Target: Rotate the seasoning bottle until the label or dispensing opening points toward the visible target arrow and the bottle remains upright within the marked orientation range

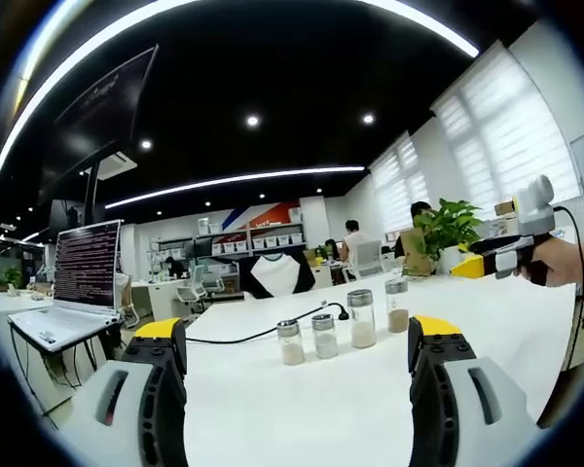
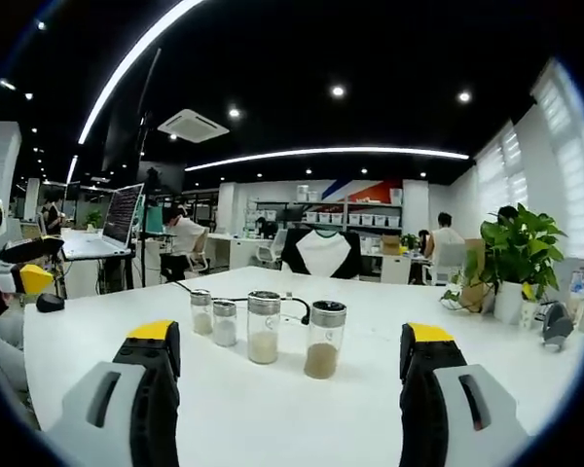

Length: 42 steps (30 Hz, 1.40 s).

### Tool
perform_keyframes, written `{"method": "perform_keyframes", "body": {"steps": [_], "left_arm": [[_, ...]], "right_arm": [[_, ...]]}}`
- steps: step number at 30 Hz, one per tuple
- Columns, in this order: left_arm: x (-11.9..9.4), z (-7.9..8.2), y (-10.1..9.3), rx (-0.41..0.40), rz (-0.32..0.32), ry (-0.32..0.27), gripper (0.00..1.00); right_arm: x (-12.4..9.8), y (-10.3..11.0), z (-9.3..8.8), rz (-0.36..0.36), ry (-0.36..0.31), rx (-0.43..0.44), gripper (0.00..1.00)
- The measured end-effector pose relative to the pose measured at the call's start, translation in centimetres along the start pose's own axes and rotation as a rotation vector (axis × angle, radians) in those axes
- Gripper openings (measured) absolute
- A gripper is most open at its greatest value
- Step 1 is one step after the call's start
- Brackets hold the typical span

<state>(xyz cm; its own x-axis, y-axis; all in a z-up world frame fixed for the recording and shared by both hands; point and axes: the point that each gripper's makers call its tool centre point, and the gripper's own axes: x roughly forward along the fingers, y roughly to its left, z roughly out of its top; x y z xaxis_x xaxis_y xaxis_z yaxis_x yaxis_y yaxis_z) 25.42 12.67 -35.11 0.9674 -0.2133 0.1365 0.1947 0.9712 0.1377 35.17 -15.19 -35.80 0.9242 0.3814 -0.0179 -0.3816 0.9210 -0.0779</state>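
Note:
Four glass seasoning bottles with silver caps stand upright in a row on the white table (image 1: 302,413). In the left gripper view two short ones (image 1: 290,342) (image 1: 324,337) hold pale powder, a taller one (image 1: 361,319) holds white grains, and the farthest (image 1: 397,306) holds brown powder. In the right gripper view the brown bottle (image 2: 325,340) is nearest and the white-grain bottle (image 2: 264,328) stands to its left. My left gripper (image 1: 297,333) is open, well short of the row. My right gripper (image 2: 291,338) is open too, nothing between its jaws.
An open laptop (image 1: 78,282) sits on a side desk at the left. A black cable (image 1: 263,334) runs across the table behind the bottles. A potted plant (image 2: 516,258) stands at the table's far right. Office chairs and seated people fill the background.

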Motion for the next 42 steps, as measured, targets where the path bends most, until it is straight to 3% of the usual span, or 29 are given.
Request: {"method": "perform_keyframes", "body": {"steps": [13, 21, 23, 29, 41, 42], "left_arm": [[0.4, 0.1, -0.7, -0.018, -0.019, -0.005, 1.00], [0.3, -0.1, -1.2, -0.023, -0.031, 0.002, 1.00], [0.3, -0.1, -1.3, -0.021, -0.035, 0.001, 1.00], [0.0, -0.7, -1.1, -0.029, -0.035, 0.018, 1.00], [0.0, 0.0, -0.8, -0.038, -0.027, 0.008, 1.00], [0.0, 0.0, -0.8, -0.038, -0.024, 0.007, 1.00]], "right_arm": [[4.0, 1.6, 1.4, 0.068, -0.016, 0.020, 0.91], [6.9, 2.4, 0.7, 0.104, 0.000, 0.010, 0.90], [7.8, 2.8, 0.7, 0.113, -0.010, 0.053, 0.89], [10.4, 4.0, 0.7, 0.127, -0.010, 0.012, 0.86], [13.8, 4.4, -2.1, 0.117, 0.059, 0.018, 0.82], [14.9, 3.9, -2.6, 0.117, 0.066, 0.020, 0.81]]}}
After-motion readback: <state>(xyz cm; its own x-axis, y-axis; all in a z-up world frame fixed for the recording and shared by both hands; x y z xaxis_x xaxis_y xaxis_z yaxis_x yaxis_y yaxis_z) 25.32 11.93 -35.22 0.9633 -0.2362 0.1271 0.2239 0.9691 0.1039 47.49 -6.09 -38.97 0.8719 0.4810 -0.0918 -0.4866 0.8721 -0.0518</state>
